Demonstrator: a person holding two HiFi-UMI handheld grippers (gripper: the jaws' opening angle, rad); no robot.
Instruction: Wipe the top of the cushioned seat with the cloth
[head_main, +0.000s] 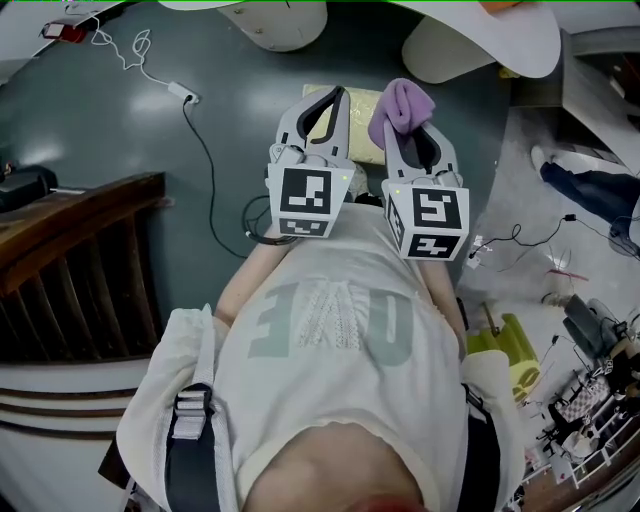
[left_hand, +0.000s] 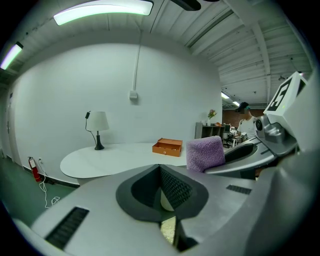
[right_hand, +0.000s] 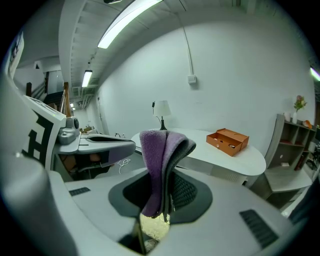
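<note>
With the right hand-held gripper (right_hand: 159, 202) clamping the cloth (right_hand: 156, 155) (left hand-held gripper (left_hand: 162, 195) closed, empty), press flat across the cushioned seat (head_main: 362, 125).

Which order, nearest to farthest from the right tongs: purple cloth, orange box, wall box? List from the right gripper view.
1. Purple towelling cloth, clamped, centre.
2. Orange open box, right, on white oval table.
3. Small grey wall box, high, centre.

Open floor (head_main: 120, 150) left of the seat (head_main: 360, 108), white tables (head_main: 490, 40) beyond.
</note>
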